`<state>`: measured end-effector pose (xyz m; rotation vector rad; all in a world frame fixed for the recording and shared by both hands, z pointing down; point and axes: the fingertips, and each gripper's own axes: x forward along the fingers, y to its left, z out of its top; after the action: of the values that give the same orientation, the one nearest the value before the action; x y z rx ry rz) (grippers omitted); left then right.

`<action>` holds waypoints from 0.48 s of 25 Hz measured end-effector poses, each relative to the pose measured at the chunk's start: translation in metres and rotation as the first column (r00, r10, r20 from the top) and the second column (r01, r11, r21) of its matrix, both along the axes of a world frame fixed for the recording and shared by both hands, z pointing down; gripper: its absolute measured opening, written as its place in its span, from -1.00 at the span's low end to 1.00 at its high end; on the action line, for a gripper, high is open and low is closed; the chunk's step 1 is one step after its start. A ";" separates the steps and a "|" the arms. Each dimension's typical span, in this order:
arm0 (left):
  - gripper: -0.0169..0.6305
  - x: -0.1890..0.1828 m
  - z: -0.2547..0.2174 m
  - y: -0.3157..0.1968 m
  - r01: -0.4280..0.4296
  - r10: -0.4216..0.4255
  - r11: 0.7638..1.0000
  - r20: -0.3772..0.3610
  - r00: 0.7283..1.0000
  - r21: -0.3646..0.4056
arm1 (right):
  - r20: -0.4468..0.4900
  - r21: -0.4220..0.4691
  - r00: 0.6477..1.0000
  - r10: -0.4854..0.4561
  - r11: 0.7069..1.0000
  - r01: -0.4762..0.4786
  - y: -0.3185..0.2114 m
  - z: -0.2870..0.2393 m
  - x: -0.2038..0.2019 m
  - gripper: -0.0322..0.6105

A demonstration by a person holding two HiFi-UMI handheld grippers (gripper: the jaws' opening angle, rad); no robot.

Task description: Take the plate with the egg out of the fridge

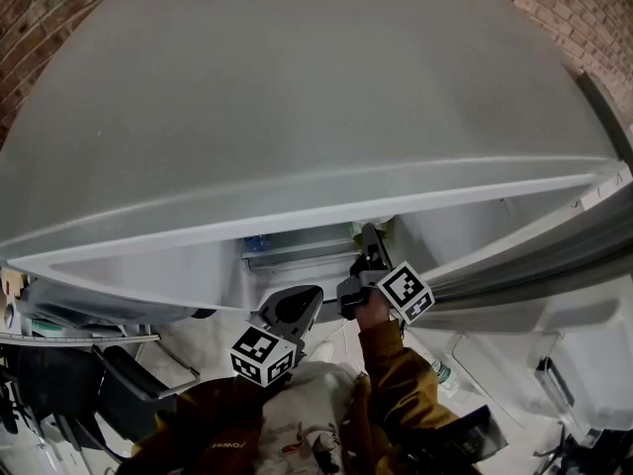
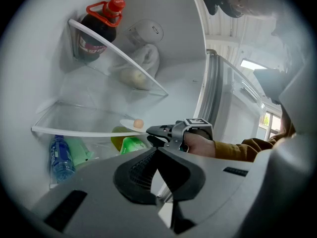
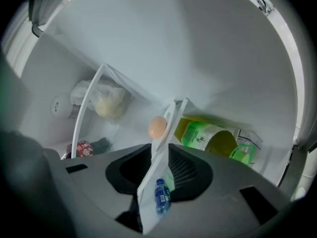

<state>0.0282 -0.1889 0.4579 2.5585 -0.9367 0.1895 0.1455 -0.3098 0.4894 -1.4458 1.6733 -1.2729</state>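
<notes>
While the right gripper (image 3: 159,147) pinches its rim, plate (image 3: 171,114): white, thin, edge-on between the jaws.
egg (image 3: 157,127): pale brown, on plate, just past the jaw tips.
left gripper (image 2: 156,151): pressed together, empty.

Mustard-brown sleeve (image 1: 401,369) — grey right hand-held gripper (image 1: 368,237), black-and-white cube (image 1: 406,293).

White plate (image 3: 154,167), tan egg (image 3: 157,127) (green bottle (image 3: 200,135)).
</notes>
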 end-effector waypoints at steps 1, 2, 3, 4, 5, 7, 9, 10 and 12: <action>-0.92 0.000 0.000 -0.001 0.000 0.000 1.000 0.000 1.000 -0.001 | 0.006 -0.002 1.000 0.001 1.000 -0.001 -0.001 0.001 0.000 -0.63; -0.92 0.001 0.001 -0.001 -0.001 0.001 1.000 0.001 1.000 -0.003 | 0.013 -0.005 1.000 0.003 1.000 -0.003 -0.002 0.001 0.001 -0.63; -0.92 0.001 0.001 -0.002 -0.002 0.002 1.000 0.001 1.000 -0.005 | 0.019 -0.006 1.000 0.006 1.000 -0.006 -0.003 0.001 0.001 -0.63; -0.92 0.001 0.001 -0.002 -0.004 0.004 1.000 0.001 1.000 -0.005 | 0.025 -0.006 1.000 0.009 1.000 -0.009 -0.004 0.001 0.002 -0.63; -0.92 0.002 0.001 -0.002 -0.005 0.005 1.000 0.002 1.000 -0.005 | 0.030 -0.007 0.999 0.011 1.000 -0.011 -0.005 0.002 0.003 -0.63; -0.92 0.002 0.001 -0.003 -0.006 0.006 1.000 0.004 1.000 -0.007 | 0.043 -0.009 0.999 0.017 1.000 -0.016 -0.007 0.002 0.004 -0.63; -0.92 0.002 0.002 -0.004 -0.006 0.006 1.000 0.005 1.000 -0.009 | 0.056 -0.016 0.998 0.026 1.000 -0.025 -0.009 0.003 0.006 -0.63; -0.92 0.002 0.002 -0.005 -0.006 0.006 1.000 0.005 1.000 -0.010 | 0.062 -0.019 0.998 0.030 0.999 -0.029 -0.010 0.003 0.006 -0.63; -0.92 0.001 0.002 -0.006 -0.006 0.006 1.000 0.005 1.000 -0.010 | 0.074 -0.022 0.997 0.037 0.999 -0.036 -0.012 0.003 0.007 -0.63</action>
<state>0.0294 -0.1948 0.4602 2.5525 -0.9280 0.2015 0.1528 -0.3220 0.4929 -1.4171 1.5826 -1.3111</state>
